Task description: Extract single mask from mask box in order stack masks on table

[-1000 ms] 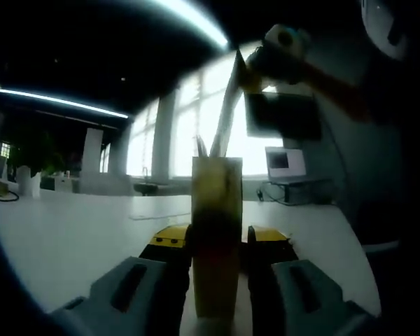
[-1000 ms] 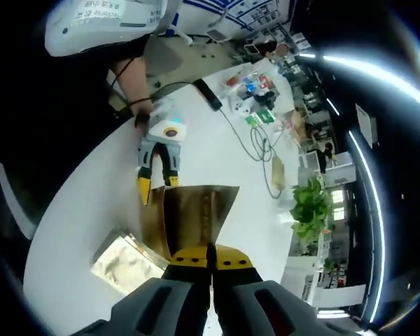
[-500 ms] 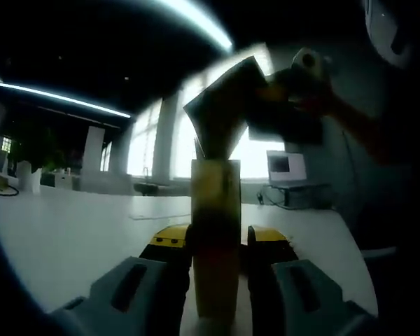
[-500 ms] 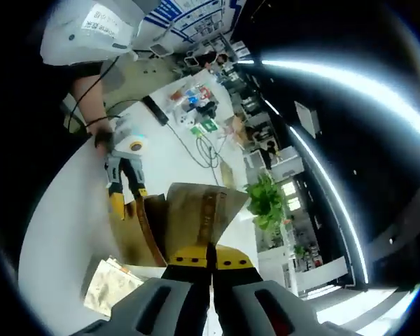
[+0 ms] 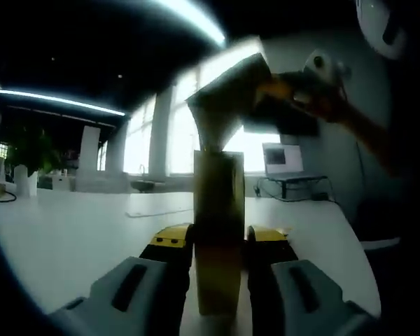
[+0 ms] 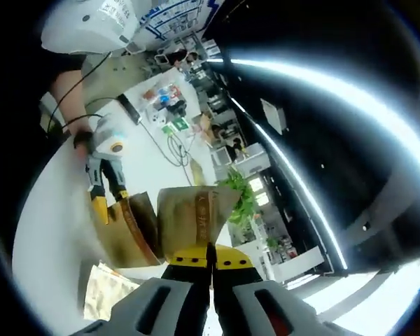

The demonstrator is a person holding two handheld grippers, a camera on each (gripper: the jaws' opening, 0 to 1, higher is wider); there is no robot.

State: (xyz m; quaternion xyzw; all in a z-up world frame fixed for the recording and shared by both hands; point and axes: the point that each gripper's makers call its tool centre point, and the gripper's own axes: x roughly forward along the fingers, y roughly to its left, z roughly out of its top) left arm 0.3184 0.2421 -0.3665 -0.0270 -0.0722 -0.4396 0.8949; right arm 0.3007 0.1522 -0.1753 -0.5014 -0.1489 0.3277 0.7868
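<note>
- The left gripper has its fingers closed on the tall mask box, standing on the white surface.
- The right gripper pinches one mask above the box.
- The mask could slip or tear if pulled too hard.
- The box might tip.

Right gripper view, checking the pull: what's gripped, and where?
Right tool pinches the gold foil mask packet by its edge; left tool clamps the gold box.
</note>
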